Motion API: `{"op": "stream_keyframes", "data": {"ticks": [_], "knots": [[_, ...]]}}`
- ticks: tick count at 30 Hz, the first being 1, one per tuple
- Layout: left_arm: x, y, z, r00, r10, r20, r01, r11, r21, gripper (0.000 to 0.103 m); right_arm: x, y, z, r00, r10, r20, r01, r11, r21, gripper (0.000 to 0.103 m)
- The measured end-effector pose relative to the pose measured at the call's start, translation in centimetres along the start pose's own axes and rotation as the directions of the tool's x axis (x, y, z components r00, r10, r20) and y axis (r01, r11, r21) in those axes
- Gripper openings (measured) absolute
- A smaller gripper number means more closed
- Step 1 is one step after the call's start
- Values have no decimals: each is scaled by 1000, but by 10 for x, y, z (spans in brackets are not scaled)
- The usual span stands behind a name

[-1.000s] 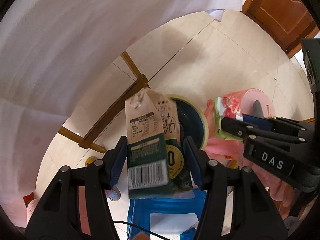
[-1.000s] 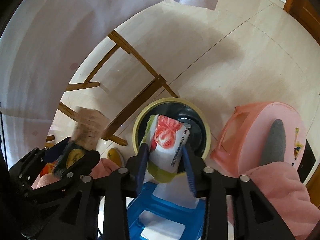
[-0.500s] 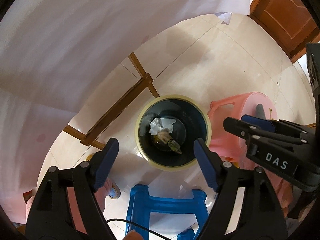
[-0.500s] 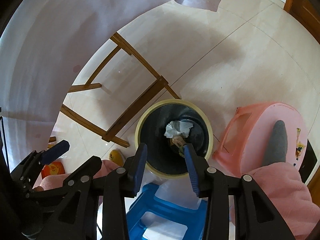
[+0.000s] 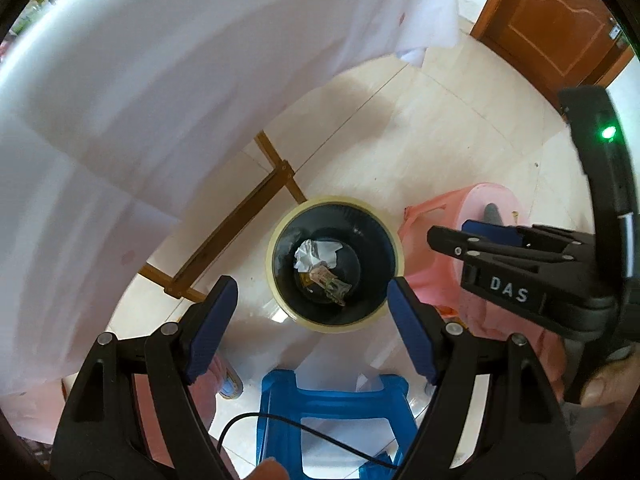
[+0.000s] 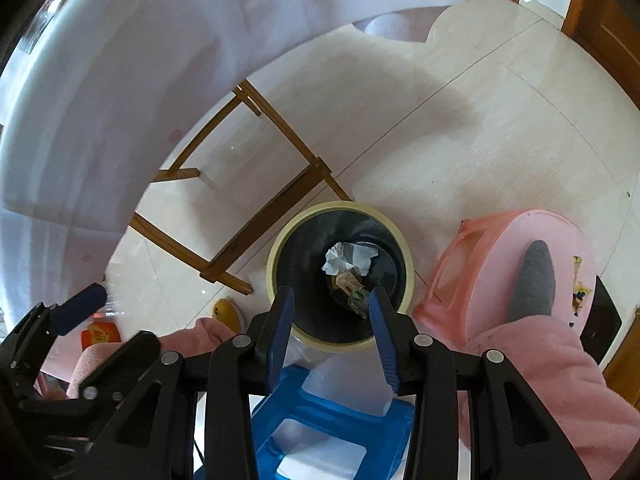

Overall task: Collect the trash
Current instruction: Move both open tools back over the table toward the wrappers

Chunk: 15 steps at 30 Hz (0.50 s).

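Left wrist view: both the left gripper (image 5: 310,322) and right gripper (image 6: 330,338) hang spread and empty over the bin (image 5: 335,264), carton (image 5: 330,284) and crumpled paper (image 5: 316,254) lying inside.

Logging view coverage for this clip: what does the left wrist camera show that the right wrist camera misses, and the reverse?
Only the left wrist view shows the green indicator light on the right device's black body and its white "DAS" lettering.

Only the right wrist view shows the small orange packet on the floor at the left and the grey-socked foot resting on the pink plastic stool.

Both show the round black bin with a cream rim, crumpled white paper inside it, the blue plastic stool, and the left claw and right claw, both open and empty.
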<state>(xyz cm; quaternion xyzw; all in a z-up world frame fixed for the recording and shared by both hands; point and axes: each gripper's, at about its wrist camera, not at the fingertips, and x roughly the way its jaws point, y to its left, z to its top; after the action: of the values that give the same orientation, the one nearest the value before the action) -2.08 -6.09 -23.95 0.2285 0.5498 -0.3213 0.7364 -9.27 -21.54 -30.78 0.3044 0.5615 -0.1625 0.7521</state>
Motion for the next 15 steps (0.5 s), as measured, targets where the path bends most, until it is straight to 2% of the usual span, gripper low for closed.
{"op": "stream_keyframes", "data": {"ticks": [4,8,15], "knots": [[-29,3,1,999,-15,35,14,1000,13,75,-19,11,-1,1000,12,22,-12,1000,-2,40],[-61,8,4,998,-16,68,14,999,31,75,-56,31,0,996,40,77,-37,998,-47,40],[-121,49,15,987,-50,152,58,997,-53,75,-118,63,11,983,98,157,-81,990,-113,40]]}}
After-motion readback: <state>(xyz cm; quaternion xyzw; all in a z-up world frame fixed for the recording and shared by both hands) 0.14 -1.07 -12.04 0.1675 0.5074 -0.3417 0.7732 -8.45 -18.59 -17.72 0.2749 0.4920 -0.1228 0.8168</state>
